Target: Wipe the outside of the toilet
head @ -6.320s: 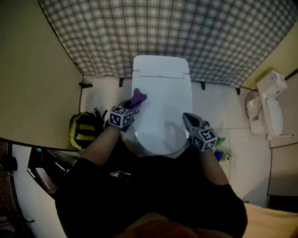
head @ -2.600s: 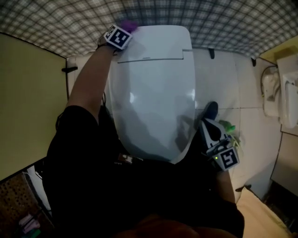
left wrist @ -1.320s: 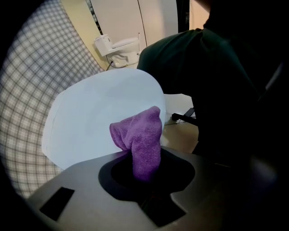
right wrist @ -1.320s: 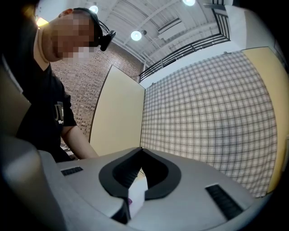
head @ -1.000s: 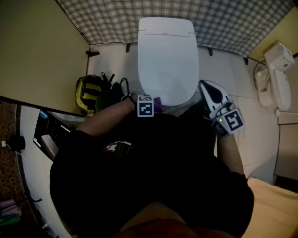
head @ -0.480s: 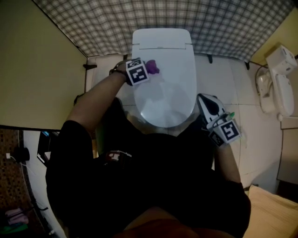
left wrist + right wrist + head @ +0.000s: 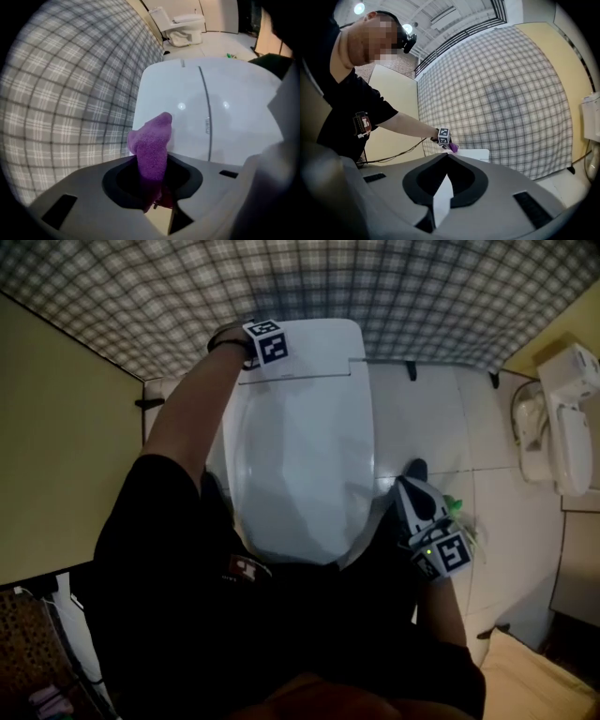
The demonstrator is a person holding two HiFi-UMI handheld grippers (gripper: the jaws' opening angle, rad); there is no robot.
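1. Between the jaws of the left gripper [image 7: 159, 199] a purple cloth [image 7: 152, 145] is pinched, its free end standing up past the tips.
2. Just ahead of those jaws lies the white toilet [image 7: 211, 93]. The cloth is at a rear corner of its top, and I cannot tell whether it touches. Left of the jaws runs a plaid wall [image 7: 61, 93].
3. Beside the toilet's front rim, on the person's right, the right gripper [image 7: 446, 155] hangs with its jaws pressed together and nothing between them.
4. Well ahead of the right jaws, the left gripper and cloth show at the toilet's back edge.
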